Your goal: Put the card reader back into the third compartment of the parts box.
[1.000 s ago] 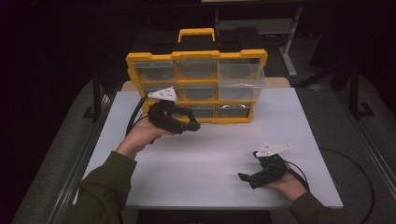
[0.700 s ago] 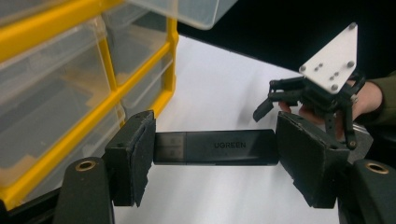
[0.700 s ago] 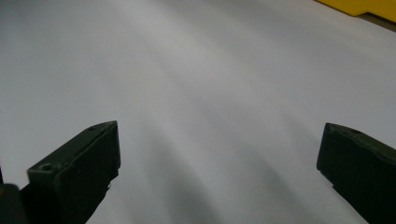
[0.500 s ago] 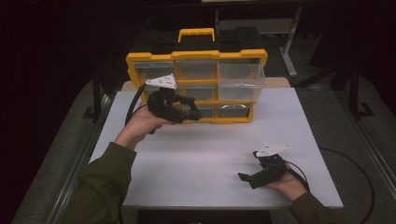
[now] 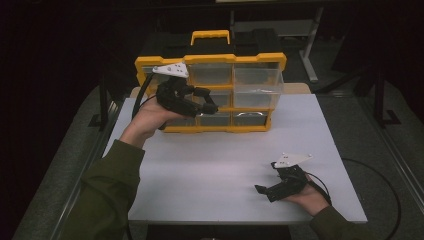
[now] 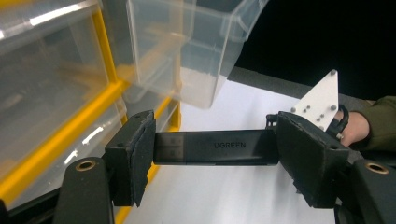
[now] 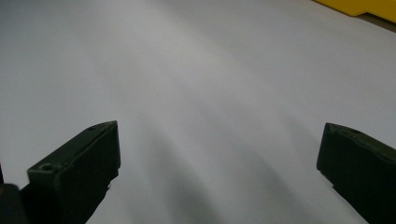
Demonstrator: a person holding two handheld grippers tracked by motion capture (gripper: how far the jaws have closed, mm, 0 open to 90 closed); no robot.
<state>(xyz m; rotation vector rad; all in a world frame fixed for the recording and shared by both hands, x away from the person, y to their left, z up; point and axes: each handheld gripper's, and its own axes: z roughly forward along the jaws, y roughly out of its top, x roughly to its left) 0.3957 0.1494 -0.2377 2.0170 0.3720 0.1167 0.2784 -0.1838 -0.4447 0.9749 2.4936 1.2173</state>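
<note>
My left gripper [image 5: 209, 100] is held up in front of a yellow organizer [image 5: 210, 59] with clear drawers, level with its middle row. It is shut on a black stick-shaped device [image 6: 219, 147] marked UGREEN, gripped end to end between the two pads. In the left gripper view a clear drawer [image 6: 196, 51] sticks out of the organizer just beyond the device. My right gripper [image 5: 262, 190] rests on the white table near its front right corner. Its jaws stand wide open with nothing between them [image 7: 219, 158].
The organizer stands at the back of the white table [image 5: 225, 150], with a yellow carry handle [image 5: 210, 36] on top. Dark floor and black stands surround the table. A cable [image 5: 375, 185] loops off the table's right side.
My left gripper has risen with the black device, from the organizer's bottom row to its middle row. The right gripper has stayed in place.
</note>
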